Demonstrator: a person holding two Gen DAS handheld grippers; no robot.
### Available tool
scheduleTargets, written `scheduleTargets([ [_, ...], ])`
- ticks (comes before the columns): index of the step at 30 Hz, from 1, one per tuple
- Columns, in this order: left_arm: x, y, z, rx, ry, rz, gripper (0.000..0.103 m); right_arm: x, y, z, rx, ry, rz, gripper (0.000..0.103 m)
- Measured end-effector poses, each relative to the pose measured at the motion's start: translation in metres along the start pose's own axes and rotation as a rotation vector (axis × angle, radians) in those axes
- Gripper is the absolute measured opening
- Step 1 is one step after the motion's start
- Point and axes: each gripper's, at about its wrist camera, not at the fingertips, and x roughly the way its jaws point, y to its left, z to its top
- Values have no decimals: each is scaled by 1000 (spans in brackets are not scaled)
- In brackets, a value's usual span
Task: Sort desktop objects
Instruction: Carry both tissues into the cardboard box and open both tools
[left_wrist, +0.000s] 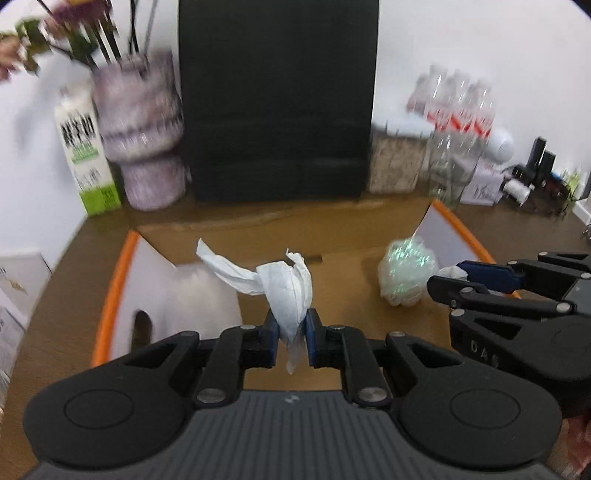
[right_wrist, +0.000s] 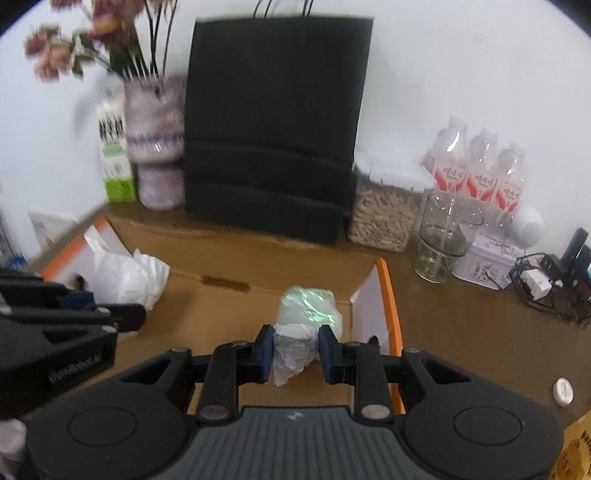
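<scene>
Black paper bag (right_wrist: 273, 129) upright at the back of the desk (right_wrist: 461, 332). Open cardboard box (left_wrist: 258, 225) in front of it, orange-edged flaps. Left gripper (left_wrist: 291, 339) pinches a white tissue (left_wrist: 284, 288) above the box. Right gripper (right_wrist: 295, 350) clamps a crumpled shiny wrapper (right_wrist: 308, 306), also above the box.

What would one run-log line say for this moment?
left gripper: shut on white tissue | right gripper: shut on crumpled wrapper | both over cardboard box
</scene>
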Motion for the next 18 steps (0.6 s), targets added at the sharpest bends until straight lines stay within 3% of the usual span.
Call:
scheduleTargets([
  [7, 30, -1, -6, 16, 105, -28, 15, 32, 2, -9, -45, 106, 27, 25],
  [14, 35, -1, -9, 20, 106, -17, 17, 45, 3, -13, -54, 140, 50, 27],
  [16, 34, -1, -8, 27, 101, -17, 19, 45, 2, -13, -49, 145, 51, 36],
  [17, 34, -1, -7, 33, 101, -12, 26, 45, 1, -13, -45, 144, 55, 45],
  [18, 32, -1, -7, 41, 98, -5, 31, 43, 1, -13, -44, 138, 61, 46],
])
